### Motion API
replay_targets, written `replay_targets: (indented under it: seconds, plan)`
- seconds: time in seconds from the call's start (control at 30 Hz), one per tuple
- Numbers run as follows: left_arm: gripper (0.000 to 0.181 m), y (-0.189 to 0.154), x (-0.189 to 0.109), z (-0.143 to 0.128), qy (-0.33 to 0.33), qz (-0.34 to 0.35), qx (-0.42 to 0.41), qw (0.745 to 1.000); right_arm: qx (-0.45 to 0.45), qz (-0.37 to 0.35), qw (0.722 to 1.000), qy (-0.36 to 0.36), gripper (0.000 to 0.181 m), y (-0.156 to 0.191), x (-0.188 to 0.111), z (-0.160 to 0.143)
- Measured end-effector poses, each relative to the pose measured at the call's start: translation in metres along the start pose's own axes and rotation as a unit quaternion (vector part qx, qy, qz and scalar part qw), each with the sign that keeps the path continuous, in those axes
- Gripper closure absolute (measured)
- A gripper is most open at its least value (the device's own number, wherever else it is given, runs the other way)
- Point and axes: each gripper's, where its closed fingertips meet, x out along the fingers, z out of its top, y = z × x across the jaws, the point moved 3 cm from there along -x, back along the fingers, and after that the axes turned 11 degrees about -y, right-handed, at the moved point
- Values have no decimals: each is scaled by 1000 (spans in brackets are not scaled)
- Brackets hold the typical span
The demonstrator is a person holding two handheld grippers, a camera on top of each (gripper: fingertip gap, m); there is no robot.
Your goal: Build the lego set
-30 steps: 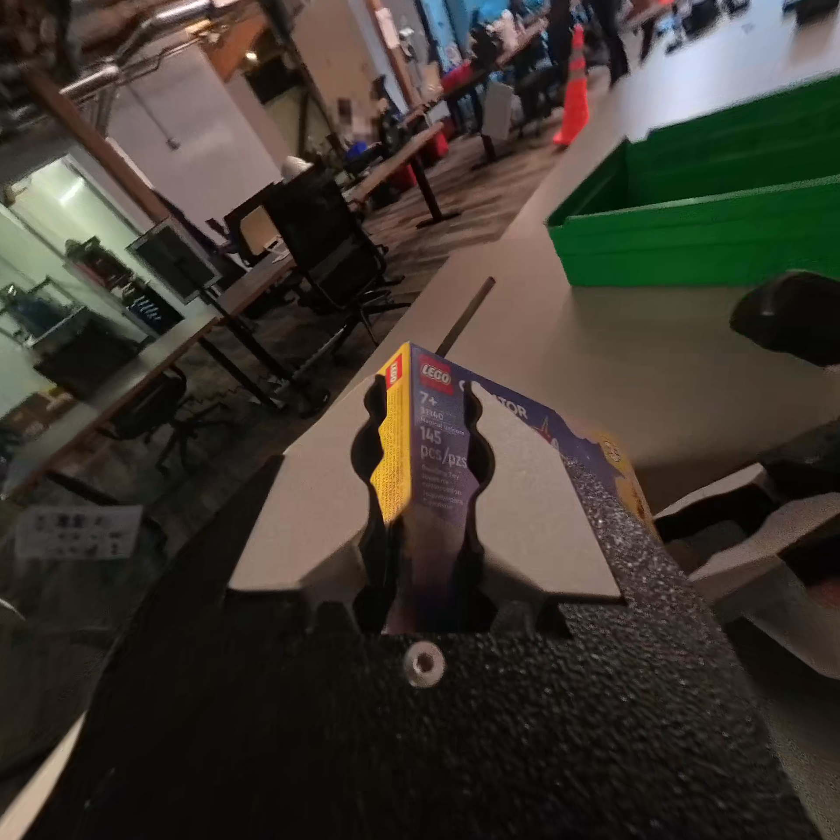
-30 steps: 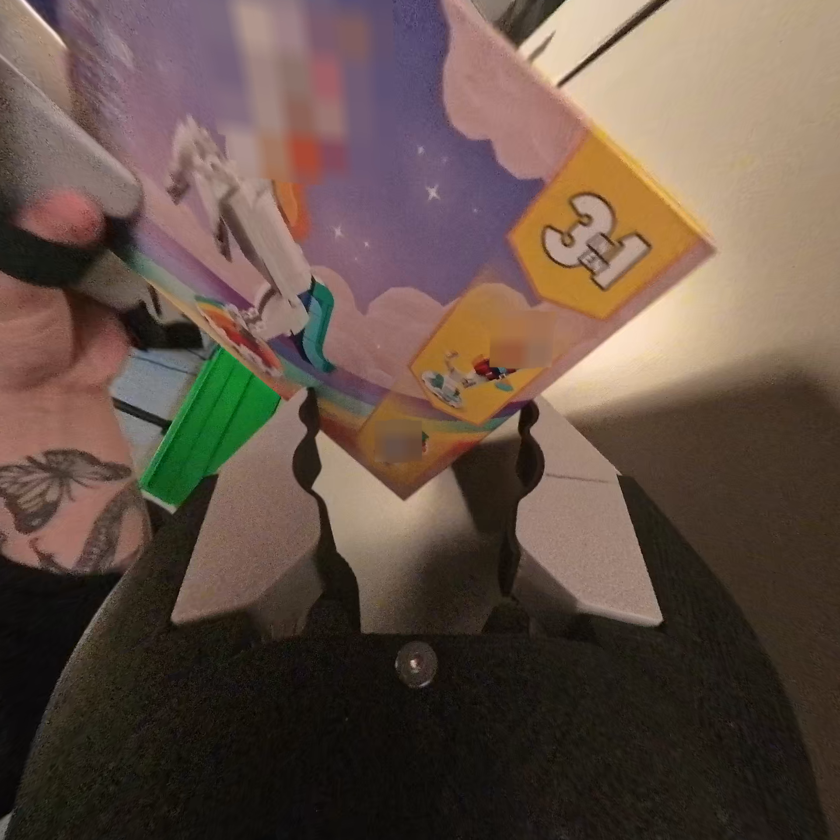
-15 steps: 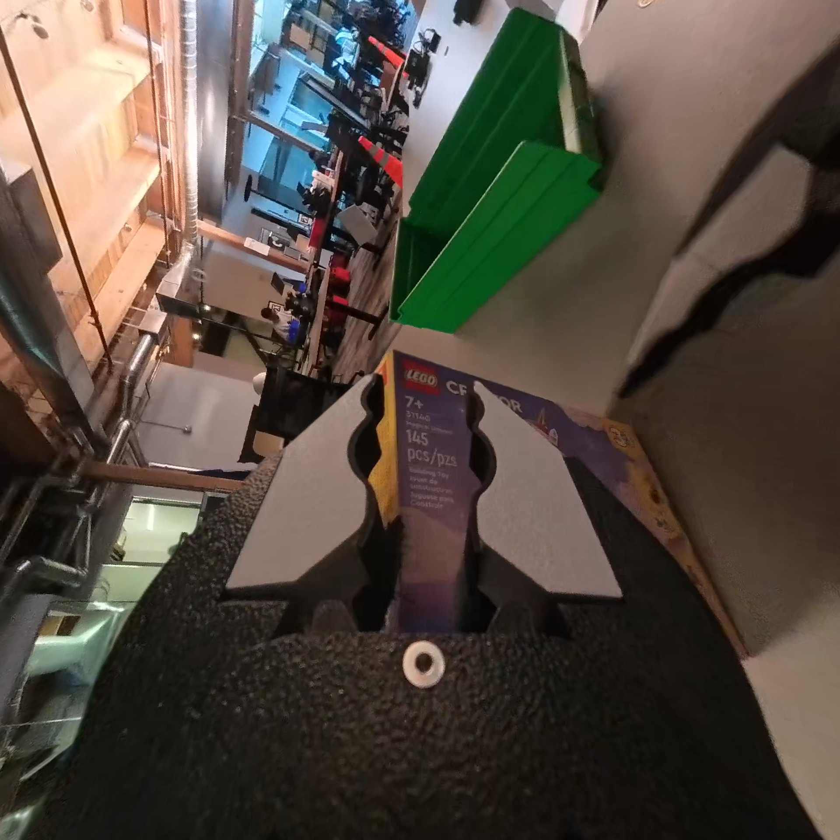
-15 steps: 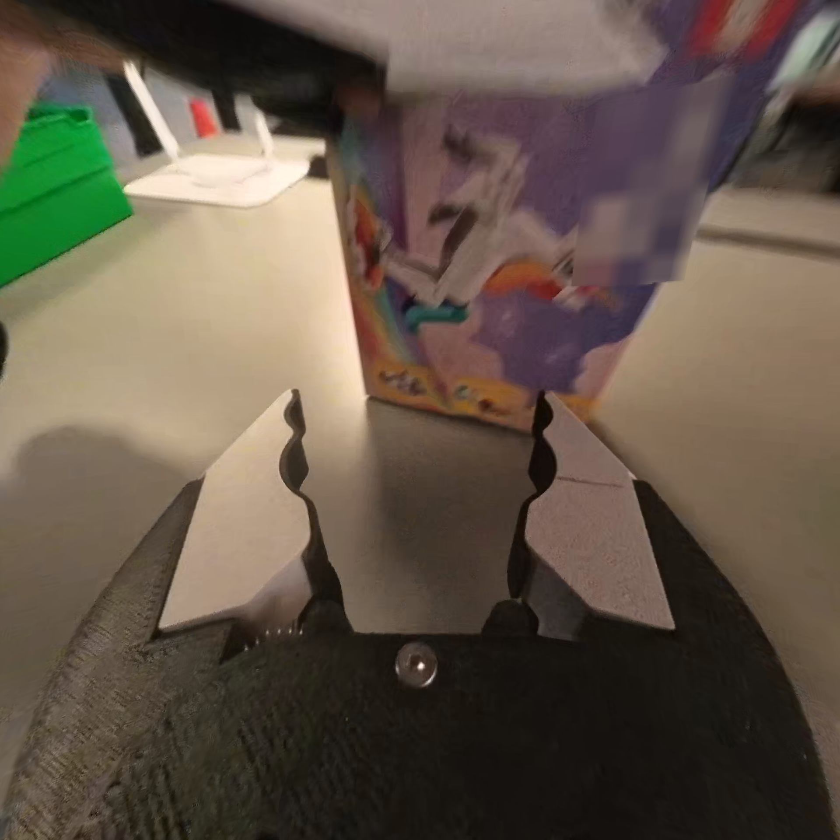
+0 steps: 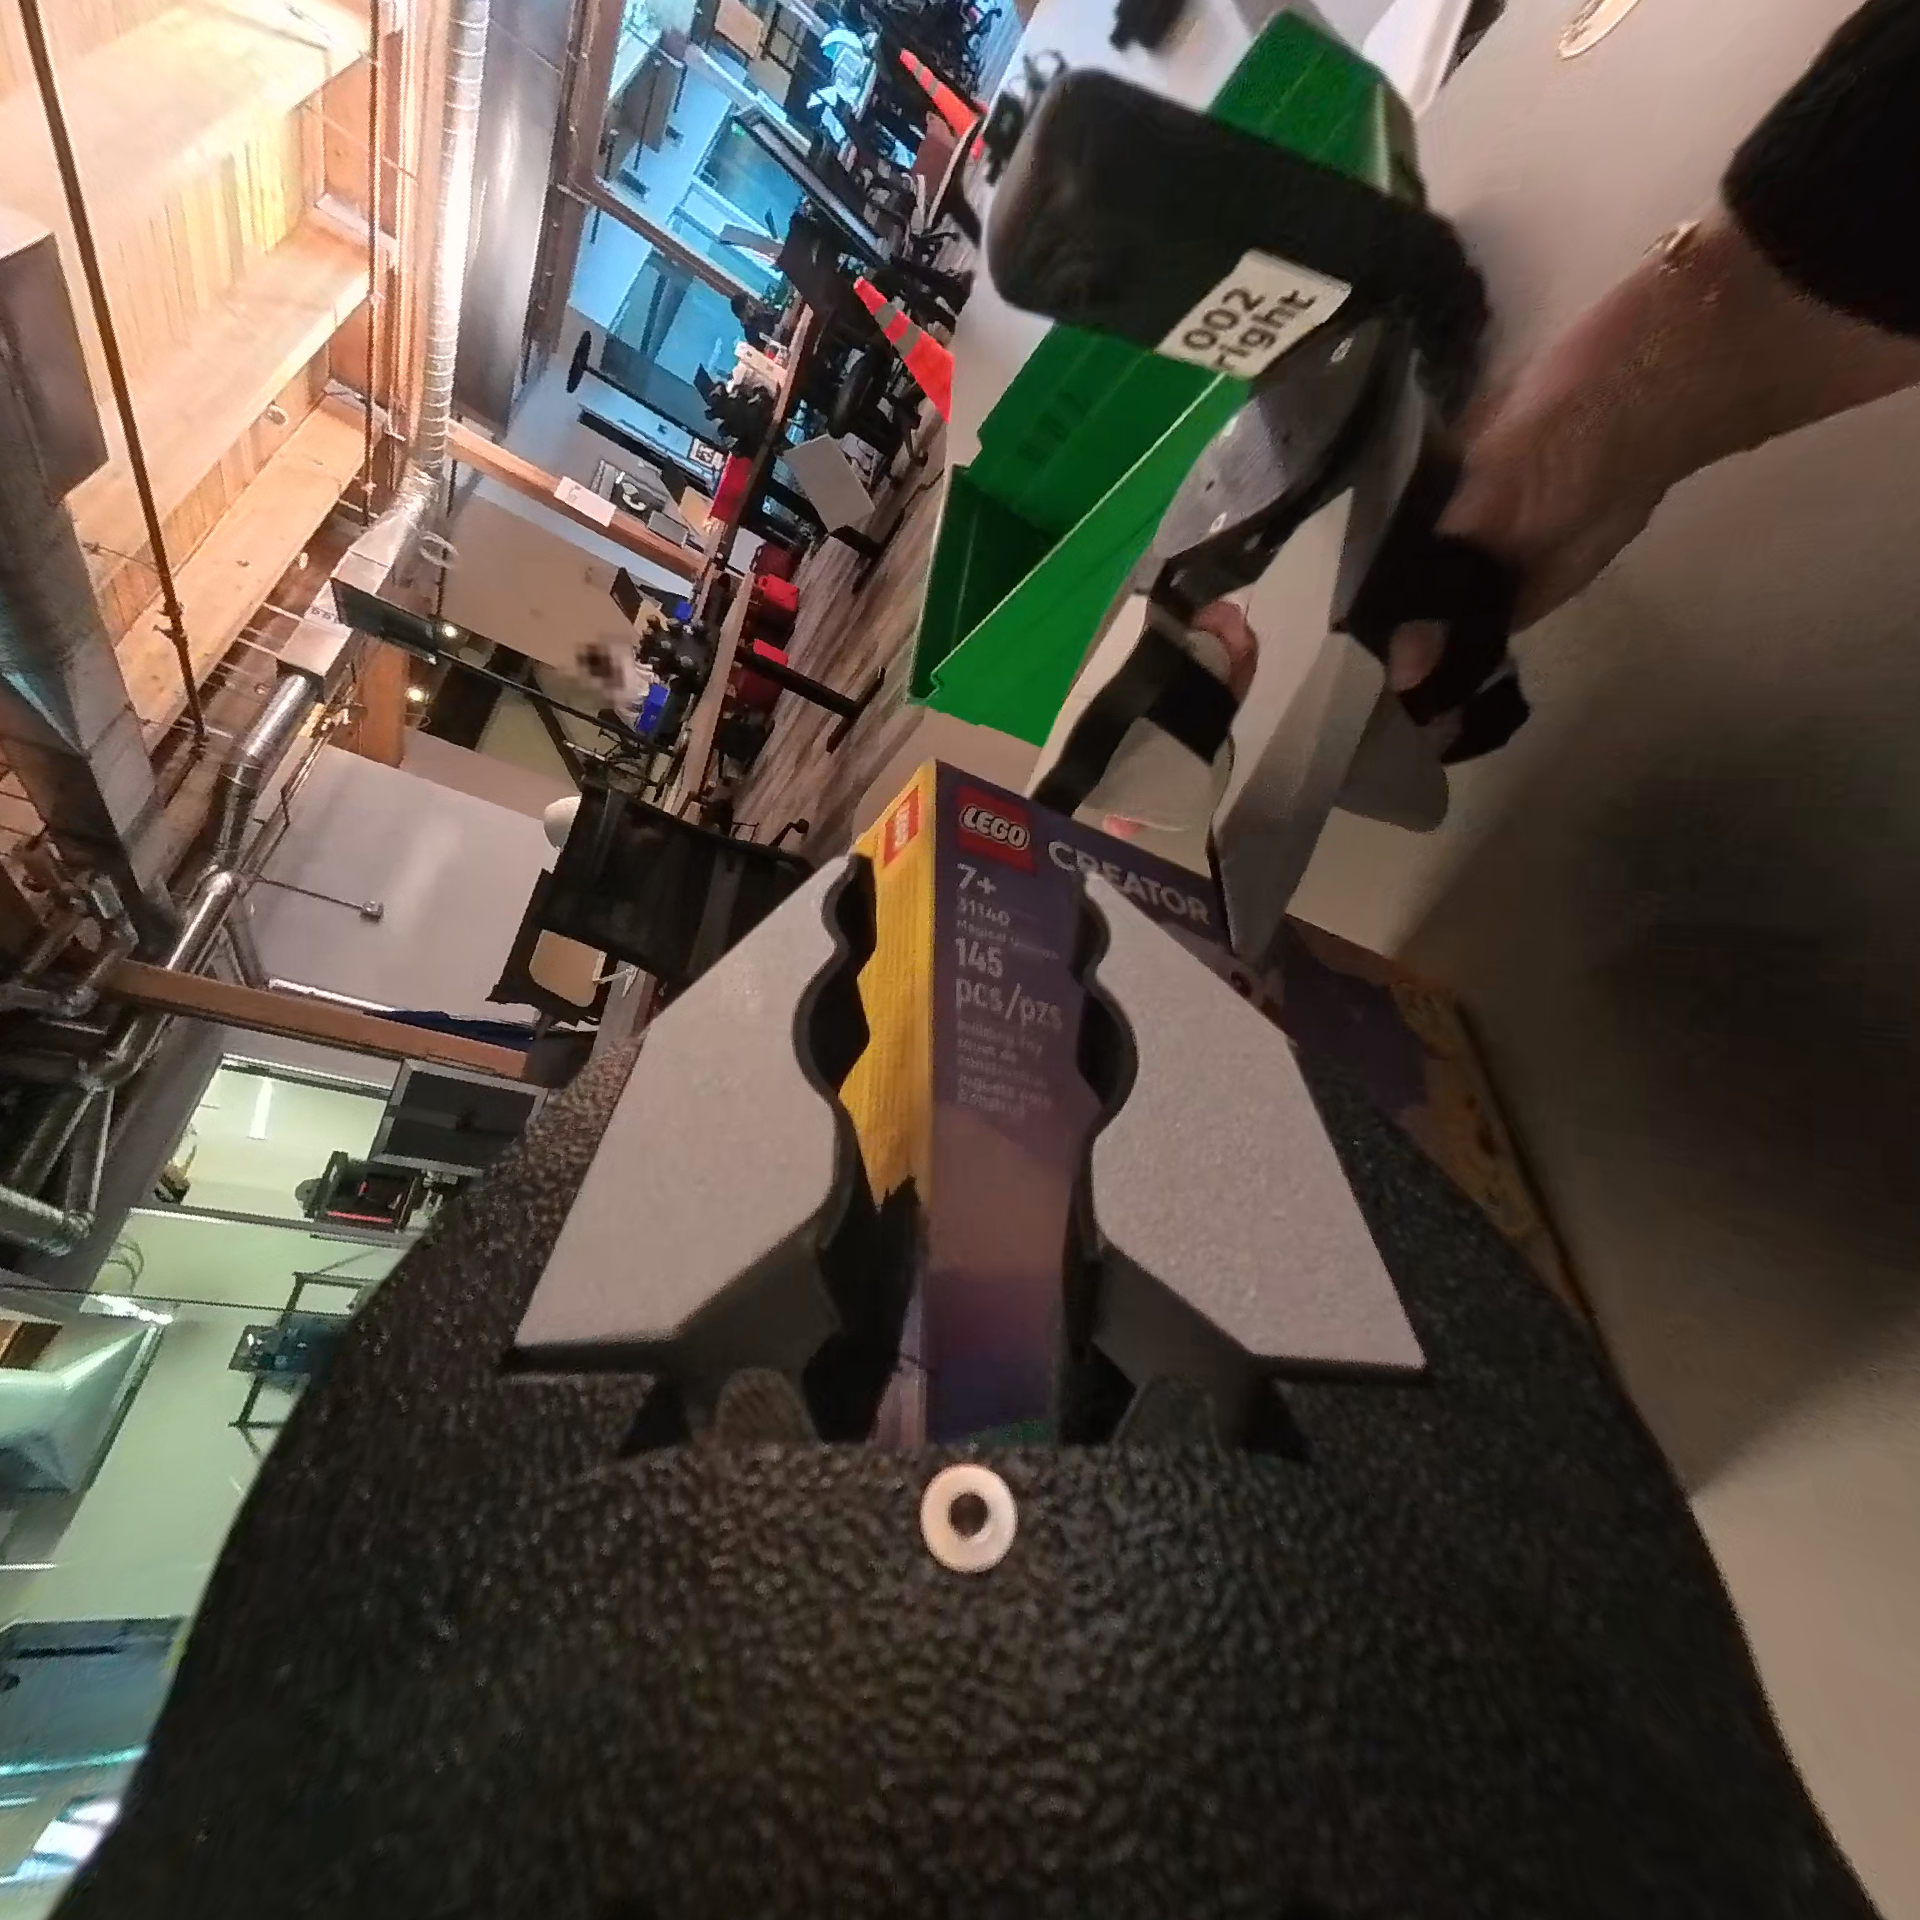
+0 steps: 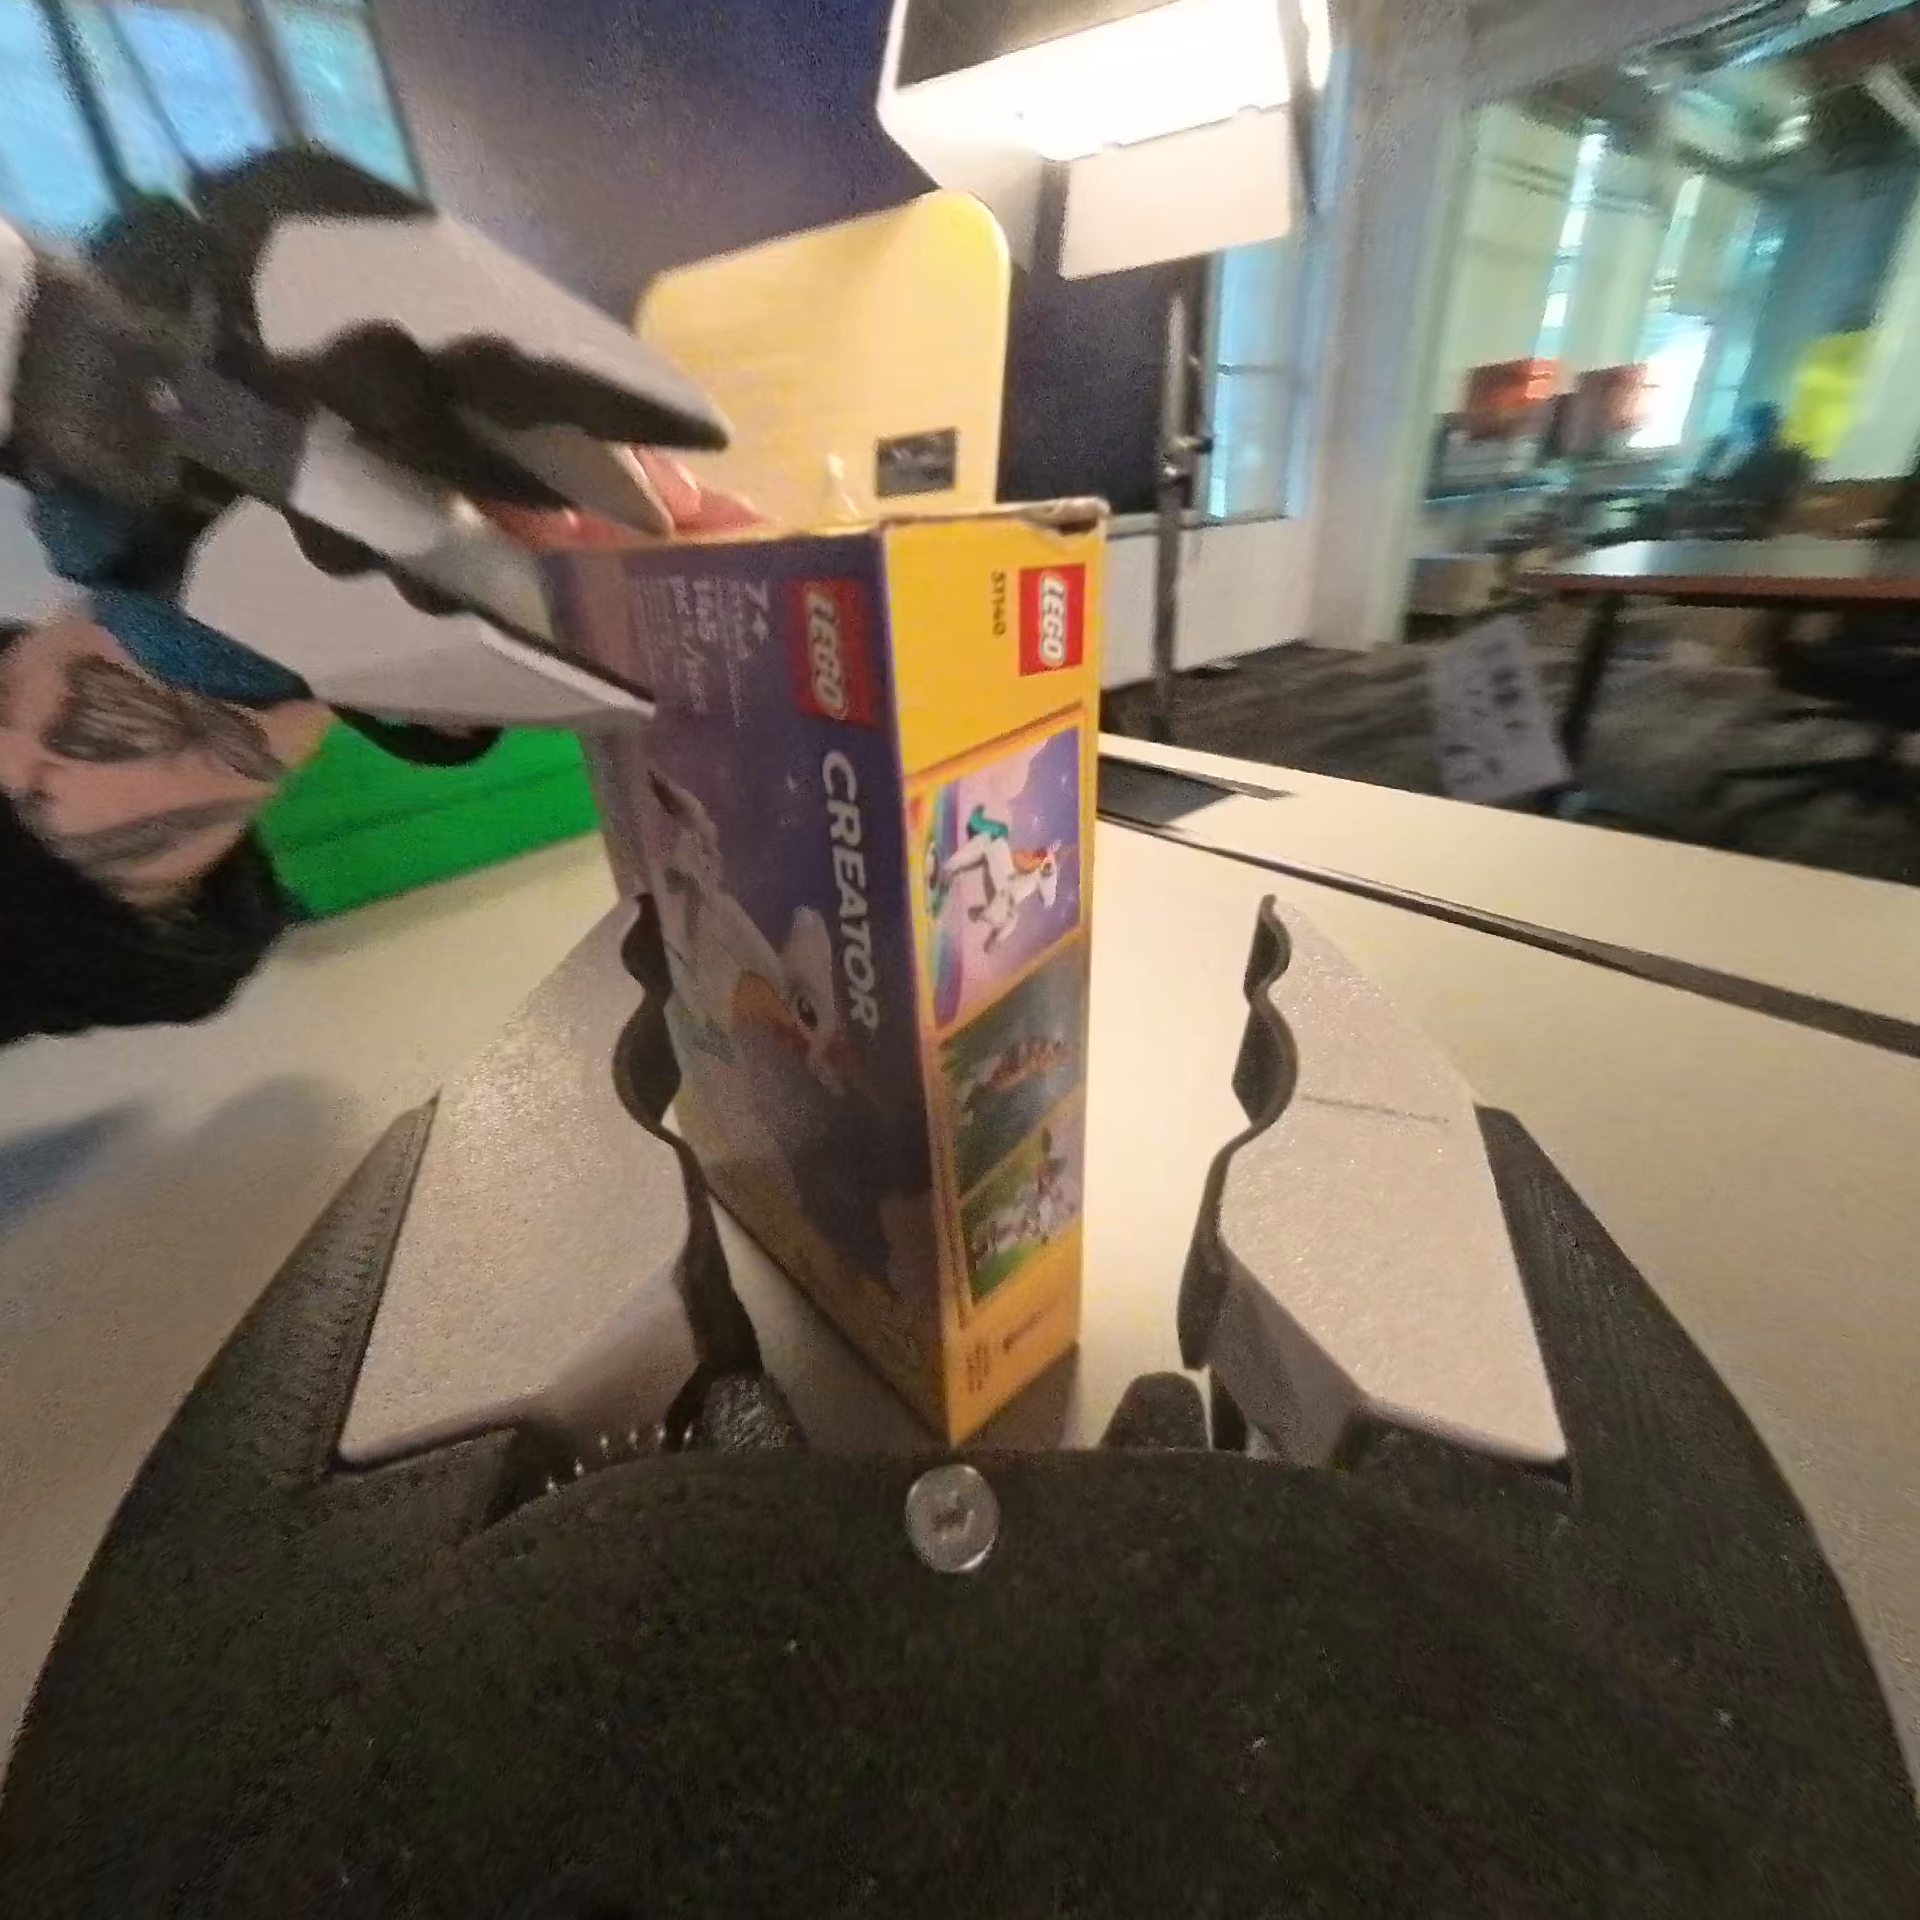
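Standing on the counter, the lego box is clamped by the left gripper; the right gripper gapes wide around it.

Open-plan office or lab workspace. Long rows of desks with office chairs, exposed ceiling ducts, wood beams, orange traffic cone, green plastic bins on pale table. Blurred background shows probably monitors.
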Motion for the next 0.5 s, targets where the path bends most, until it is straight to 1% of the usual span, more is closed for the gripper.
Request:
replay_targets:
  seconds: [0.07,0.13,0.23,0.3,0.37,0.43,0.47,0.5]
  plan:
    - [149,3,-4,-3,3,8,-5,1000,14,33,999,-5,65,-1,7,1]
    - [152,7,-10,-5,1,17,-22,1000,16,54,998,14,62,-3,15,-4]
    - [154,14,-22,-8,-10,26,-65,997,50,101,993,24,62,1,27,-6]
    - [154,18,-31,-10,-24,30,-100,994,76,137,987,33,71,7,32,-9]
    - [153,21,-39,-12,-35,32,-132,990,71,153,985,42,87,11,36,-14]
    - [151,30,-48,-14,-44,57,-156,985,53,156,986,41,110,13,37,-16]
    - [150,37,-53,-16,-41,75,-169,982,50,157,985,39,114,16,37,-16]
    - [145,42,-56,-21,-23,82,-185,979,45,155,986,37,116,18,37,-17]
